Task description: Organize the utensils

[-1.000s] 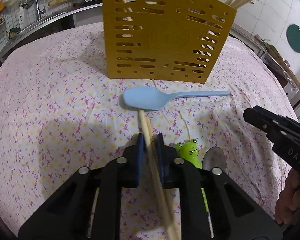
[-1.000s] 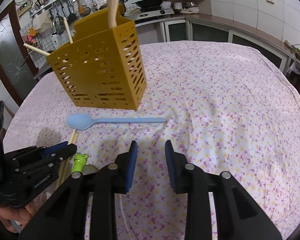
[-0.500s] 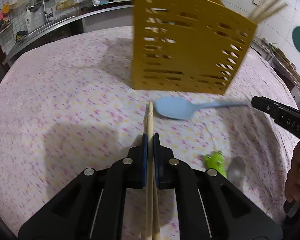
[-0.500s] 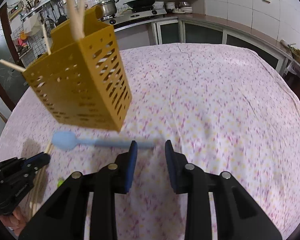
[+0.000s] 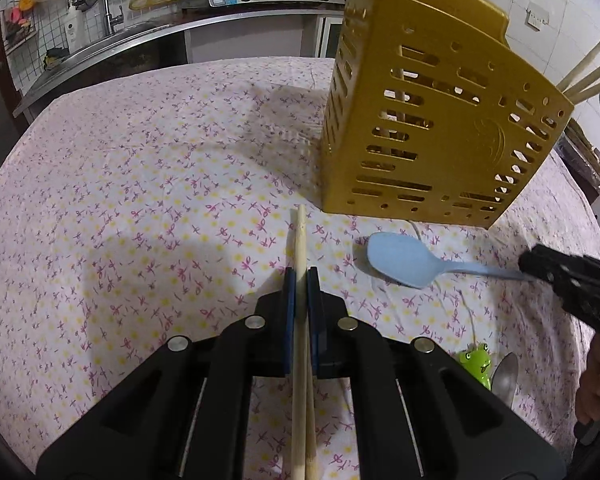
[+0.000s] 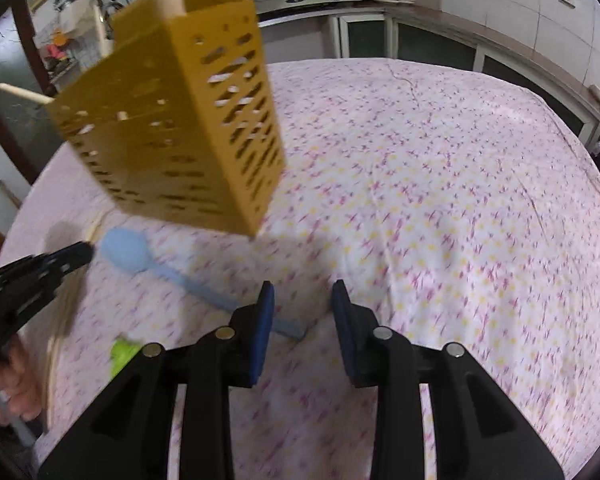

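Observation:
My left gripper (image 5: 301,276) is shut on a pair of wooden chopsticks (image 5: 299,240) lifted off the cloth, tips pointing toward the yellow slotted utensil holder (image 5: 432,128). That holder (image 6: 180,128) stands on the flowered tablecloth with several chopsticks in it. A light blue spoon (image 5: 404,266) lies in front of it, handle to the right. In the right wrist view my right gripper (image 6: 302,304) is open just above the blue spoon's (image 6: 172,272) handle end, nothing pressed between its pads. The left gripper (image 6: 32,276) appears at that view's left edge.
A green frog-topped utensil (image 5: 476,362) and a metal spoon (image 5: 506,378) lie near the front right. The right gripper (image 5: 560,280) reaches in from the right in the left wrist view. Kitchen counters, a sink and a stove ring the table (image 6: 440,200).
My left gripper lifted the chopsticks and swung left, so the holder and blue spoon now sit to its right. The right gripper closed in over the blue spoon's handle.

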Tool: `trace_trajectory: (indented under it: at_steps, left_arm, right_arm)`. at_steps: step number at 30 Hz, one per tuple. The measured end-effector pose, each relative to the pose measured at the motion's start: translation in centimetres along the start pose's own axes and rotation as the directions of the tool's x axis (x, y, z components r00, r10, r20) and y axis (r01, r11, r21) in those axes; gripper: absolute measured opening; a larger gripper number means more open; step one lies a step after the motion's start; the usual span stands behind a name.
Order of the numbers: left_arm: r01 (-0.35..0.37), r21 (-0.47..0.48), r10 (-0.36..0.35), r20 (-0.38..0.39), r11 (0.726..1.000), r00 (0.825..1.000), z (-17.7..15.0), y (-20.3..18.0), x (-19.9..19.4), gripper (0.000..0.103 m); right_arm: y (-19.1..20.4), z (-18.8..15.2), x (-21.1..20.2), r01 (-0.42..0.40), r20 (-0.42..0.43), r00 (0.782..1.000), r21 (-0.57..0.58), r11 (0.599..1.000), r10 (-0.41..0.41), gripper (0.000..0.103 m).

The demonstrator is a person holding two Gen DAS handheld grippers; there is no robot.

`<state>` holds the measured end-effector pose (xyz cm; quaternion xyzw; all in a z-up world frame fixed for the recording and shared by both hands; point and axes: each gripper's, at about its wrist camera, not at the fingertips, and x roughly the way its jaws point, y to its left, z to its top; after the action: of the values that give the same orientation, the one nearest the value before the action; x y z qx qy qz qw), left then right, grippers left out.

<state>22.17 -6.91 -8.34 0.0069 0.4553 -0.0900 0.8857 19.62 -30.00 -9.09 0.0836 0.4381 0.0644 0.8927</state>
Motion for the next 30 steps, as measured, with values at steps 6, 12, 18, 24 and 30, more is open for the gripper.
trace_trajectory:
  at_steps: [6, 12, 18, 24, 30]
  left_arm:
    - [0.006, 0.0, -0.006, 0.002, 1.0, 1.0, -0.1, 0.0, -0.1, 0.004]
    - [0.013, 0.003, -0.013, 0.002, 1.0, 1.0, -0.4, 0.0, -0.6, 0.004]
    - [0.011, -0.001, -0.011, -0.001, 1.0, 1.0, -0.8, 0.2, -0.7, 0.004]
    - [0.028, 0.011, -0.028, 0.004, 1.0, 1.0, -1.3, -0.3, -1.4, 0.004]
    - [0.036, 0.012, -0.036, 0.005, 0.999, 0.999, -1.6, -0.3, -1.8, 0.004]
  right_arm:
    - [1.6, -1.3, -0.5, -0.084, -0.007, 0.996, -0.105, 0.991, 0.084, 0.032]
    - [1.7, -0.6, 1.1, -0.081, 0.008, 0.996, -0.248, 0.965, 0.086, 0.035]
    - [2.8, -1.4, 0.3, -0.038, 0.017, 0.999, -0.328, 0.944, 0.046, 0.022]
    - [3.8, -2.9, -2.2, -0.042, 0.021, 0.998, -0.329, 0.943, 0.052, 0.0]
    - [4.6, -3.5, -2.8, -0.021, 0.04, 0.998, -0.383, 0.923, 0.039, 0.001]
